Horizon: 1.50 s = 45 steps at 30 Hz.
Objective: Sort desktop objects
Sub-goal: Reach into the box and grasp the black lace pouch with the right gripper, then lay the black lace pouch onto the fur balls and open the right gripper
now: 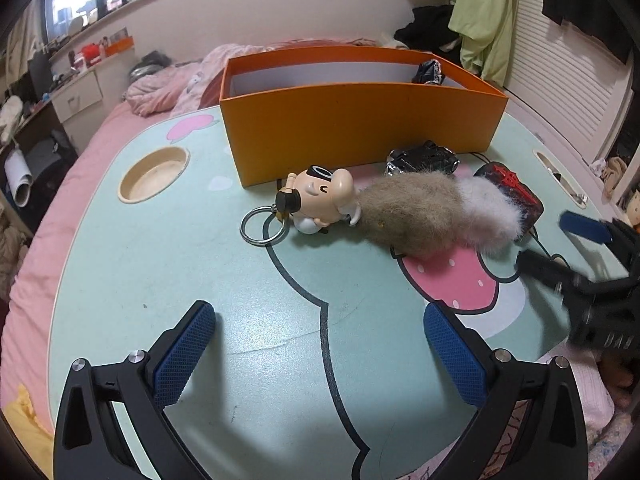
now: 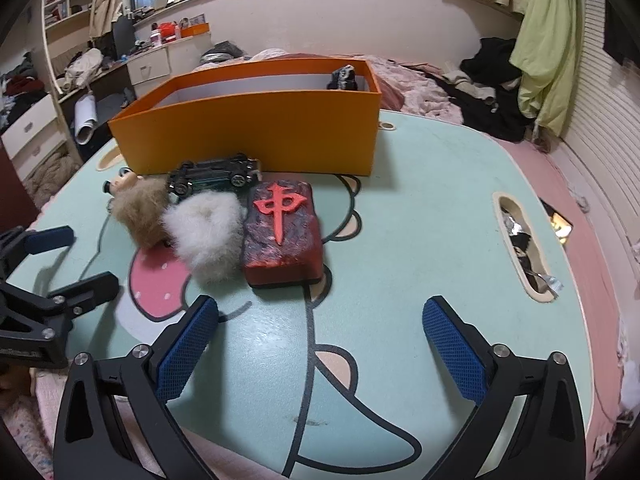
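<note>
- A mint-green lap table (image 1: 160, 280) printed with a cartoon figure stands on a pink bed
- Left gripper (image 1: 320, 344) hovers low over the near part of the table, its two blue-padded fingers (image 1: 184, 356) spread wide with only bare tabletop between them; it holds nothing
- Right gripper (image 2: 320, 344) likewise sits over the near edge, its blue pads well apart and gripping nothing
- An orange box (image 2: 256, 136) with a white inside stands at the far side of the table, open at the top; a small dark object (image 2: 343, 77) shows above its rim in the far right corner
- A dark toy car (image 2: 214, 174) lies overturned, wheels up, just in front of the box's front wall
- A keychain figurine (image 1: 320, 200) with a round pale head lies on its side near the box, a metal ring (image 1: 262, 224) at its left
- A furry tail (image 1: 432, 216), tan at one end and white at the other, trails to the right from the figurine
- A red and dark block (image 2: 282, 236) with a raised red character on top lies flat, touching the tail's white end
- All of these loose things rest on the table, beyond both grippers' fingertips
- A round cup recess (image 1: 154, 178) is sunk into the table's left side
</note>
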Each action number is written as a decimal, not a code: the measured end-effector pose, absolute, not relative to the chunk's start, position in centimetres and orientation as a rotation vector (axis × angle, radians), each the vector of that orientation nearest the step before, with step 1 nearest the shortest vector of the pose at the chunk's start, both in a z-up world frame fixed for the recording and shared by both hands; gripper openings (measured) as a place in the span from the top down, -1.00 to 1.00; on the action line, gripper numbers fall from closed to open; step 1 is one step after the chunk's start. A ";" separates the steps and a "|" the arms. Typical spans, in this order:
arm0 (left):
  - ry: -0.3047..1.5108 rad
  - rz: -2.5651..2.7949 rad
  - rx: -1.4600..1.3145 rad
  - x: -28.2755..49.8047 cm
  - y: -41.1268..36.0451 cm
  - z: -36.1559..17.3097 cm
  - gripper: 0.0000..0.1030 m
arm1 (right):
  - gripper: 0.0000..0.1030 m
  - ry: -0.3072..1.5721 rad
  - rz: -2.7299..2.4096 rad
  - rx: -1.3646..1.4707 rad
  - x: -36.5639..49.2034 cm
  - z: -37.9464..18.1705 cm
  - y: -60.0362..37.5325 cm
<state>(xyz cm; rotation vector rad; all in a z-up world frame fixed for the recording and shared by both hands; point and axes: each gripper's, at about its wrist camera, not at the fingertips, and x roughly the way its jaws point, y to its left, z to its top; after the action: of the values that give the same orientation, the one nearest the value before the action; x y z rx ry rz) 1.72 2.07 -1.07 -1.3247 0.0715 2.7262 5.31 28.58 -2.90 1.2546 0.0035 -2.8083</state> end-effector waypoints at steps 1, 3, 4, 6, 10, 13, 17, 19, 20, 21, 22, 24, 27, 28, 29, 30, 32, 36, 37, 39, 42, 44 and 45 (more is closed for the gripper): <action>0.072 2.726 -1.325 1.7 2.1 -1.0 -1.00 | -0.65 -0.002 -2.810 1.240 5.2 -2.4 28.7; 0.071 2.727 -1.325 1.8 2.1 -1.0 -1.00 | -0.37 -0.026 -2.817 1.200 4.7 -0.9 29.0; 0.072 2.727 -1.325 1.7 2.1 -1.0 -1.00 | -0.30 -0.050 -2.818 1.175 4.2 0.3 29.2; 0.071 2.727 -1.324 1.8 2.1 -1.0 -1.00 | -0.17 -0.101 -2.813 1.117 2.8 3.0 29.5; 0.071 2.727 -1.324 1.8 2.1 -1.0 -1.00 | -0.03 -0.053 -2.826 1.074 -2.0 7.5 29.2; 0.071 2.727 -1.323 1.8 2.2 -1.0 -1.00 | 0.04 0.072 -2.855 1.117 -6.3 8.4 28.1; 0.071 2.728 -1.323 1.8 2.3 -1.0 -1.00 | 0.16 0.174 -2.817 1.258 -10.4 6.6 27.1; 0.071 2.728 -1.323 1.8 2.3 -1.0 -1.00 | 0.24 0.200 -2.790 1.307 -11.8 5.5 26.7; 0.071 2.728 -1.324 1.8 2.3 -1.0 -1.00 | 0.24 0.225 -2.776 1.328 -12.3 4.9 26.4; 0.071 2.729 -1.324 1.8 2.3 -1.0 -1.00 | 0.24 0.251 -2.766 1.352 -12.7 4.3 26.1; 0.071 2.729 -1.324 1.8 2.3 -1.0 -1.00 | 0.24 0.275 -2.756 1.384 -13.1 3.7 25.9; 0.071 2.729 -1.324 1.9 2.4 -1.0 -1.00 | 0.24 0.304 -2.734 1.451 -13.5 2.5 25.8; 0.073 2.729 -1.323 1.9 2.4 -1.0 -1.00 | 0.27 0.364 -2.716 1.581 -14.4 0.7 26.0; 0.074 2.730 -1.323 1.9 2.3 -1.0 -1.00 | 0.27 0.378 -2.709 1.601 -14.5 0.4 26.1; 0.073 2.729 -1.323 1.8 2.3 -1.0 -1.00 | 0.28 0.399 -2.697 1.615 -14.4 0.2 26.0; 0.073 2.729 -1.323 1.8 2.3 -1.0 -1.00 | 0.38 0.428 -2.685 1.633 -14.3 0.0 25.9; 0.074 2.729 -1.323 1.8 2.4 -0.9 -1.00 | 0.48 0.484 -2.672 1.649 -14.1 -0.3 25.6; 0.071 2.728 -1.323 1.7 2.4 -0.9 -1.00 | 0.72 0.412 -2.683 1.603 -13.6 0.3 26.1; 0.071 2.728 -1.323 1.7 2.4 -0.9 -1.00 | 0.74 0.344 -2.693 1.560 -13.2 0.9 26.5; 0.071 2.729 -1.323 1.7 2.4 -0.8 -1.00 | 0.77 0.239 -2.708 1.473 -12.6 2.1 26.9; 0.071 2.728 -1.323 1.7 2.4 -0.8 -1.00 | 0.77 0.122 -2.748 1.307 -10.2 5.2 27.2; 0.071 2.728 -1.323 1.7 2.4 -0.8 -1.00 | 0.77 0.037 -2.747 1.218 -8.9 7.1 27.5; 0.071 2.728 -1.323 1.6 2.4 -0.8 -1.00 | 0.77 -0.005 -2.742 1.174 -7.9 8.0 27.7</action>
<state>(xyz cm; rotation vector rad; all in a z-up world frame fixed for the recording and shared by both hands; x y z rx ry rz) 1.64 2.39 -0.82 -1.3228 0.0711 2.7281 -7.87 27.66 8.05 1.1743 -0.0048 -2.7418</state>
